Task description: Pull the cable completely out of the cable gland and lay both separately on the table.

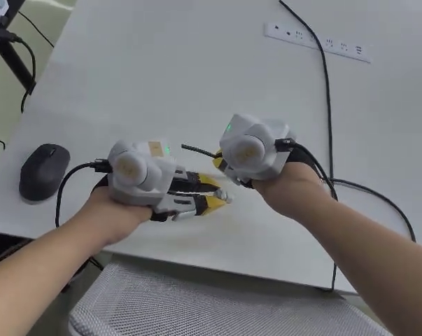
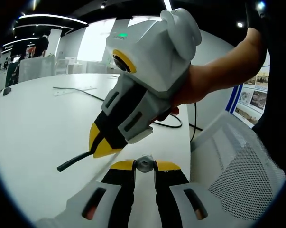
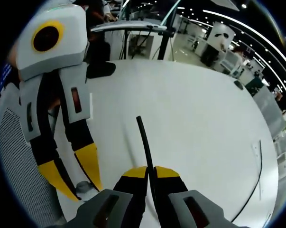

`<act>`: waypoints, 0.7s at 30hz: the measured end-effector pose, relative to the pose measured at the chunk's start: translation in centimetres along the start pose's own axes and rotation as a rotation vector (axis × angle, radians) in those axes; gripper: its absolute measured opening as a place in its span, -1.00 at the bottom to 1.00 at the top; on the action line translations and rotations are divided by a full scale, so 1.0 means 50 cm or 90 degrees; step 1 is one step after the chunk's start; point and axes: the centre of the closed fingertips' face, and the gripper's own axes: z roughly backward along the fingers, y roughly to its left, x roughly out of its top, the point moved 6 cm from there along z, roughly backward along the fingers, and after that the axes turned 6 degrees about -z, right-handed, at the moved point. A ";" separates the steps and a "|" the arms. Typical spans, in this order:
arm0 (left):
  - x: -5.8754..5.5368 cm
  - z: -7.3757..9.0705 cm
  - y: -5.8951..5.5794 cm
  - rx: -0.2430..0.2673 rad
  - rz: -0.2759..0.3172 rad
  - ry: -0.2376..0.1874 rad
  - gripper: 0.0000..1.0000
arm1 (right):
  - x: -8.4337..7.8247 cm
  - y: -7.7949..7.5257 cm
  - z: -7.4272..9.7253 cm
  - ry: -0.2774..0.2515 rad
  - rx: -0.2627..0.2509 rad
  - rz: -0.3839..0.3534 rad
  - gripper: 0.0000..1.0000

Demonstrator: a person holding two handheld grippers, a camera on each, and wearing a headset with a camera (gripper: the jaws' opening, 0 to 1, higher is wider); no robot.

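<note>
The left tongs (image 2: pixel 144 166) pinch the gland (image 2: pixel 144 163); the right tongs (image 3: pixel 151 170) clamp the cable (image 3: pixel 142 137), both held over the surface's (image 1: pixel 197 70) near edge. Released here, the round gland could roll off.

Mouse (image 1: pixel 44 171), power strip (image 1: pixel 317 42) (far side).

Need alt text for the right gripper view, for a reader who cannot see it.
The right gripper, jaws shut, clamps a black cable that sticks forward over the white table. The left gripper shows at the left, its yellow tips shut on a grey cable gland, apart from the cable.
</note>
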 end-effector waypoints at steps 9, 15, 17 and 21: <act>-0.025 -0.001 0.005 0.002 0.006 -0.001 -0.70 | -0.010 -0.006 -0.027 0.007 0.019 -0.003 -1.00; -0.048 -0.002 0.007 0.005 0.011 0.005 -0.70 | -0.016 0.000 -0.034 0.009 0.025 -0.003 -1.00; -0.055 -0.005 0.009 0.008 0.013 0.007 -0.70 | -0.019 0.002 -0.038 0.010 0.026 -0.003 -1.00; -0.068 -0.010 0.011 0.008 0.016 0.015 -0.70 | -0.023 0.005 -0.043 0.012 0.029 -0.006 -1.00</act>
